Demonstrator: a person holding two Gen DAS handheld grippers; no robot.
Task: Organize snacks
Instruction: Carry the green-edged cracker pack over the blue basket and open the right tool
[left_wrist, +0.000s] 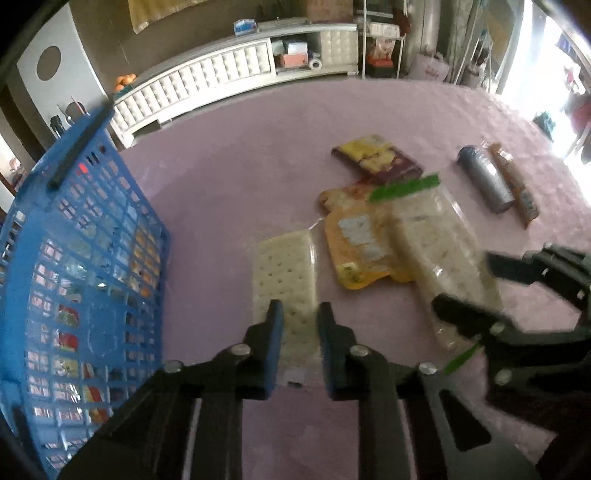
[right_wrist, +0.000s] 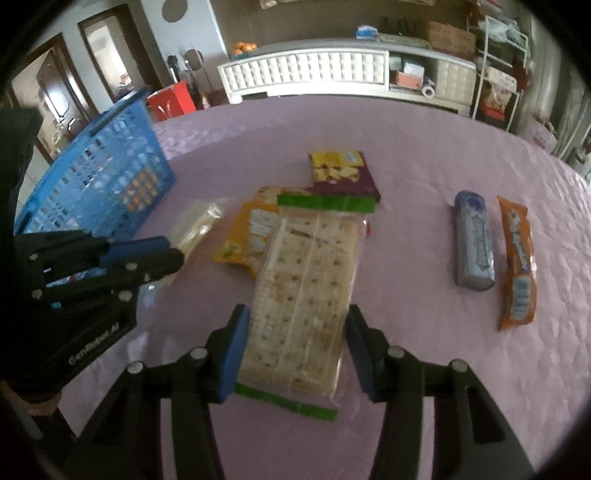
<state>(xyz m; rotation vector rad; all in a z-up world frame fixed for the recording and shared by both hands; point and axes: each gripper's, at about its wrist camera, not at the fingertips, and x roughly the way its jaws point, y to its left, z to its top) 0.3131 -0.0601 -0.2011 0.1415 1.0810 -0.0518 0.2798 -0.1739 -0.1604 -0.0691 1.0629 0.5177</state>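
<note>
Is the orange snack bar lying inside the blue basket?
No, the orange snack bar lies on the purple tablecloth beside a silver tube, far from the blue basket.

Left claw (left_wrist: 300, 325) nearly closed; right claw (right_wrist: 295, 347) half open; both angled down.

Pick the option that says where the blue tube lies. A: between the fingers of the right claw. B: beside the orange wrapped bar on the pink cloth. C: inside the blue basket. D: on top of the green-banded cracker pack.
B: the blue tube lies on the pink cloth alongside the orange wrapped bar, well apart from the blue basket.
</note>
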